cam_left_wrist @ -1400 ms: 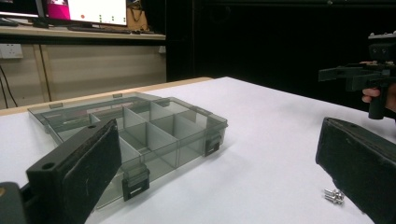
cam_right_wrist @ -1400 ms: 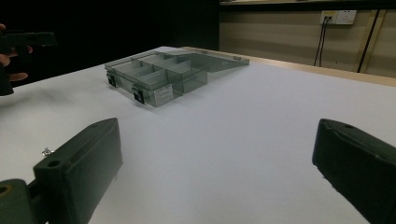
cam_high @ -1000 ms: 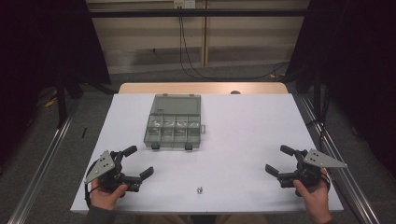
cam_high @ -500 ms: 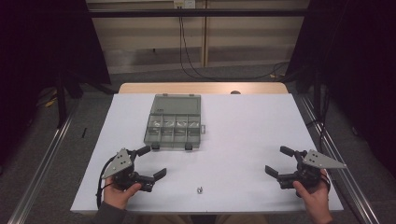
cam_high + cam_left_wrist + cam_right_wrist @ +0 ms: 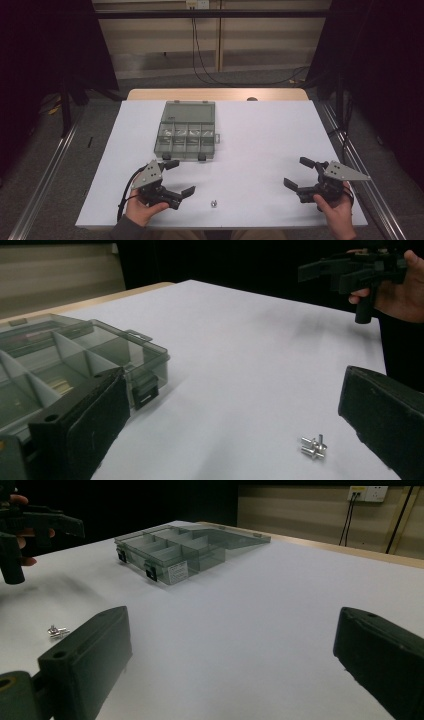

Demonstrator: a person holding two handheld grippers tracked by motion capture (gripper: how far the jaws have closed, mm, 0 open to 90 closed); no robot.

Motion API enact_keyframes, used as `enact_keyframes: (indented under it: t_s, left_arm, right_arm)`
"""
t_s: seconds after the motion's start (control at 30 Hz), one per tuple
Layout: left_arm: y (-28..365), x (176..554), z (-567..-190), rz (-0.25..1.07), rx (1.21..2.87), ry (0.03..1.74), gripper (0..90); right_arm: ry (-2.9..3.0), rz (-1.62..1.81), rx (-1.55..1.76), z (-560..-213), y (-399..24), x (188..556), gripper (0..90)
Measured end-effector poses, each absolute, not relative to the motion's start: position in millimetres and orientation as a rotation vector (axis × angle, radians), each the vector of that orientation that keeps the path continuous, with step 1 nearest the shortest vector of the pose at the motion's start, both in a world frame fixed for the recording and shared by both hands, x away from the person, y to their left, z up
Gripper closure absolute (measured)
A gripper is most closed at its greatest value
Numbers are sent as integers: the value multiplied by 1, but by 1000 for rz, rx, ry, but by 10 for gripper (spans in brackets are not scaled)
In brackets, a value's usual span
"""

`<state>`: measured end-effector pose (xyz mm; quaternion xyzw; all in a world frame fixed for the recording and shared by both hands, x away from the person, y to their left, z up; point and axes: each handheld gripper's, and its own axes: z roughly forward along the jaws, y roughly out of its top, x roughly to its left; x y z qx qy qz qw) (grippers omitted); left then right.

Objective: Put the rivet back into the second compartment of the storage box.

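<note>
1. Left gripper (image 5: 176,177) lower left of high view, jaws wide apart, nothing held; shifted right and toward centre over the last second, closing on the screws (image 5: 213,203).
2. Screws at bottom centre, just right of it; likely pickup next, destined for the compartment box (image 5: 186,131).
3. Right gripper (image 5: 300,173) lower right, jaws apart, unmoved.
4. White label on box front (image 5: 177,571), text unreadable.

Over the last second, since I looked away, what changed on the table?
The left gripper moved right, toward the screws, jaws open, holding nothing. The right gripper, screws and compartment box stayed put.
</note>
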<state>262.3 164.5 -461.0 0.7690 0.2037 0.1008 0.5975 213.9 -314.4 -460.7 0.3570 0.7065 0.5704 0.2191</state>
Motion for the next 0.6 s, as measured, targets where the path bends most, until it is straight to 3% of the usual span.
enact_keyframes:
  t_s: [0.6]
  left_arm:
    - [123, 252, -465, 147, 1905, 409, 1]
  right_arm:
    - [1954, 1577, 992, -461, -315, 214, 21]
